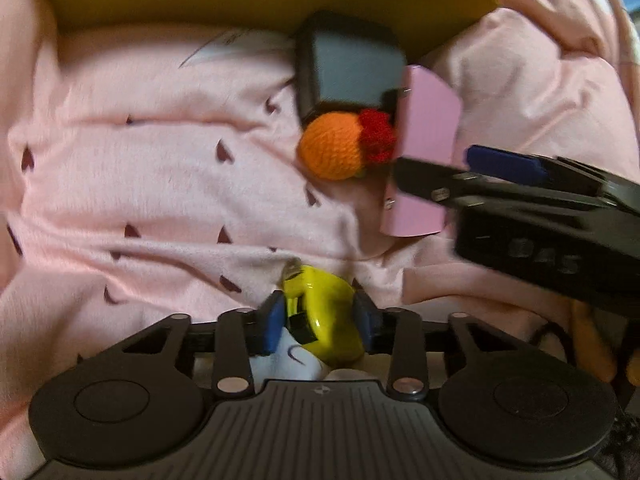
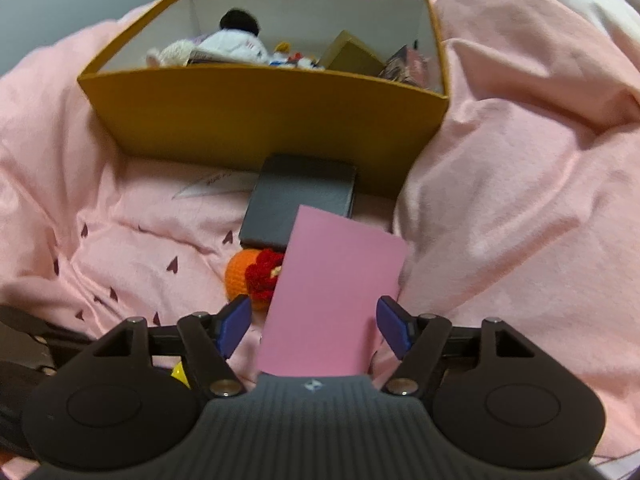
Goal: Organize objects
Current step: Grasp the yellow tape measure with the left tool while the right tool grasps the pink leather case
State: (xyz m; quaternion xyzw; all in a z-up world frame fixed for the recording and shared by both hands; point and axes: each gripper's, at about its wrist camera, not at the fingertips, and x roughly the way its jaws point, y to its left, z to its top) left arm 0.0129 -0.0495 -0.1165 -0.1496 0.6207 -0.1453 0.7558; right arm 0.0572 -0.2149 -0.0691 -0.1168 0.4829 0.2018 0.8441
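Note:
My left gripper (image 1: 319, 320) is shut on a glossy yellow object (image 1: 328, 320), its blue pads pressed to both sides, low over the pink bedding. A pink flat box (image 2: 332, 292) lies tilted between the fingers of my open right gripper (image 2: 316, 322), with a gap at each pad. In the left wrist view the right gripper (image 1: 436, 164) straddles the pink box (image 1: 428, 120) from the right. An orange crochet ball with a red tuft (image 2: 244, 272) and a black box (image 2: 300, 200) lie just beyond it. A sliver of the yellow object (image 2: 180, 372) shows at the lower left.
An open mustard cardboard box (image 2: 260, 120) stands behind, holding a white plush toy (image 2: 236, 46) and several small items. Rumpled pink bedding (image 2: 520, 200) mounds high on the right. Something white (image 1: 292, 356) lies under the yellow object.

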